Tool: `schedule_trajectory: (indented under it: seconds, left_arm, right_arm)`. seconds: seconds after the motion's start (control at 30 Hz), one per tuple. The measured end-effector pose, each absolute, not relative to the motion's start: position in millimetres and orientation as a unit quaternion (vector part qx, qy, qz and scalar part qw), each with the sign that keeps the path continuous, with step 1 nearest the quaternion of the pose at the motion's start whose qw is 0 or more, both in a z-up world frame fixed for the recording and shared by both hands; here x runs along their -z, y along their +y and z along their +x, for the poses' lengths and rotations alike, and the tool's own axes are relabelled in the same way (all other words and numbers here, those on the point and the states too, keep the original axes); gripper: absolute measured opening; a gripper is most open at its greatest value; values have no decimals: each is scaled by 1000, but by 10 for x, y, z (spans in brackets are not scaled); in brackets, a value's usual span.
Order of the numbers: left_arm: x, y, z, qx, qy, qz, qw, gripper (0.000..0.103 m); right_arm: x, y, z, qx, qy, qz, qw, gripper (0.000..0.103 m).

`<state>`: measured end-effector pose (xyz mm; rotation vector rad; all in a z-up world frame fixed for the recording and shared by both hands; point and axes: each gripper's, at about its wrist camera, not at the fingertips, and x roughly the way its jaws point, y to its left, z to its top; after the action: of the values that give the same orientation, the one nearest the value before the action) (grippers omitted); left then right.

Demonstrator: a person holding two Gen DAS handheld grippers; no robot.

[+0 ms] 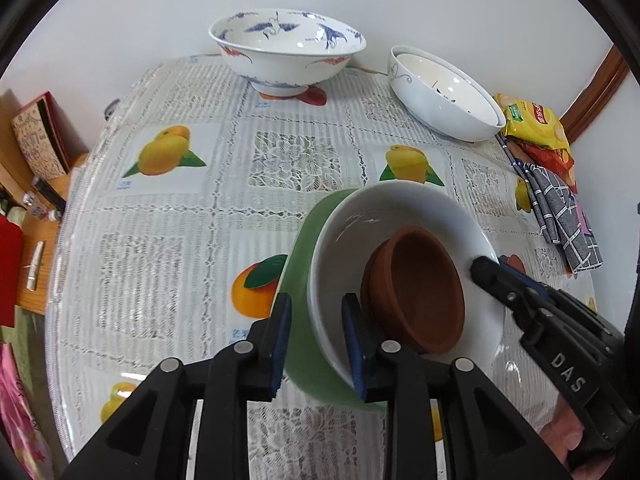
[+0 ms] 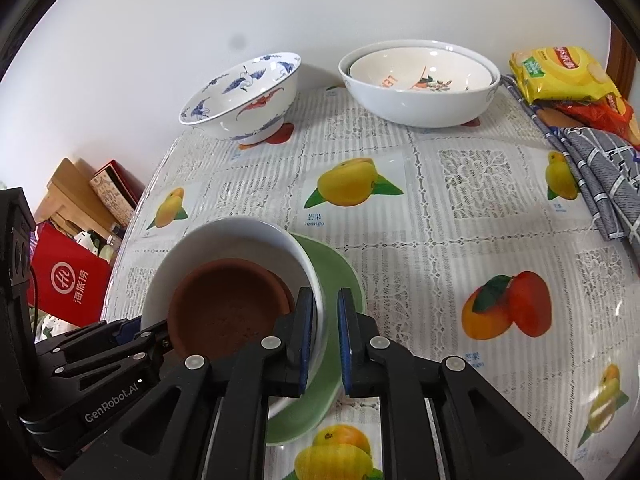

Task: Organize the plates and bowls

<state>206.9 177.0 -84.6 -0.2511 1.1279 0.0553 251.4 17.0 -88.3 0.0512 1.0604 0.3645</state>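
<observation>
A round table [image 1: 192,208] covered by a lace-patterned cloth printed with mangoes stood against a plain white wall. At its far edge sat a blue-and-white crane bowl [image 1: 286,50] and, to its right, two nested white bowls [image 1: 444,96]. Yellow and red snack packets [image 1: 536,128] and a grey checked cloth [image 1: 560,216] lay at the right edge.

Near the front of the table a green plate [image 1: 298,264] lay flat, with a white bowl [image 1: 400,216] on it and a small brown clay bowl [image 1: 416,292] tipped inside the white one.

The left gripper [image 1: 316,344] pointed steeply downward at the stack's near-left rim. Its blue-padded fingers [image 1: 282,340] straddled the white bowl's wall, one outside over the green plate, one inside beside the clay bowl. The jaws stood a little apart, with a visible gap to the outer pad, so they did not appear to clamp the rim.

The right gripper [image 2: 322,340] also angled steeply down, from the opposite side. Its fingers [image 2: 304,332] sat astride the white bowl's right rim, narrowly parted; whether the pads pressed the wall could not be told. In the left wrist view, part of a hand [image 1: 568,436] showed behind this gripper's body.
</observation>
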Motion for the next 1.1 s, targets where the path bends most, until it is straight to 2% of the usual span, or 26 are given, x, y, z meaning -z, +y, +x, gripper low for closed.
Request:
schedule_trajectory:
  seconds: [0.1, 0.23, 0.4, 0.47, 0.53, 0.7, 0.77, 0.83, 0.87, 1.0, 1.1]
  left_arm:
    - [731, 1767, 1960, -34, 524, -110, 844, 29]
    - [566, 1712, 1816, -38, 509, -99, 854, 39]
    - [321, 1491, 1542, -36, 482, -83, 872, 49]
    - [223, 1371, 1413, -31, 469, -75, 879, 57]
    - [140, 1259, 1299, -31, 457, -65, 886, 60]
    - [-51, 980, 983, -26, 428, -49, 902, 75]
    - [-106, 889, 867, -24, 419, -44, 907, 79]
    - [-152, 808, 764, -26, 411, -41, 910, 84]
    - [-175, 767, 708, -27, 405, -38, 913, 85]
    - [-226, 646, 542, -29, 396, -35, 917, 88]
    - [-251, 576, 456, -27, 392, -30, 919, 89]
  right_arm:
    - [772, 104, 2424, -172, 492, 22, 853, 17]
    - [559, -34, 2209, -159, 466, 6, 870, 35]
    - [343, -282, 1908, -132, 446, -5, 885, 50]
    - [252, -423, 1753, -116, 439, -7, 891, 52]
    - [169, -566, 1590, -101, 434, -11, 895, 55]
    - [2, -858, 1241, -73, 427, -14, 901, 57]
    - [-43, -945, 1122, -66, 423, -15, 904, 65]
    - [-97, -1042, 988, -53, 416, -14, 908, 81]
    - [-117, -1074, 937, -48, 412, -14, 910, 83]
    - [-189, -1221, 721, -32, 402, -18, 915, 93]
    - [-230, -1313, 578, -22, 395, -20, 918, 94]
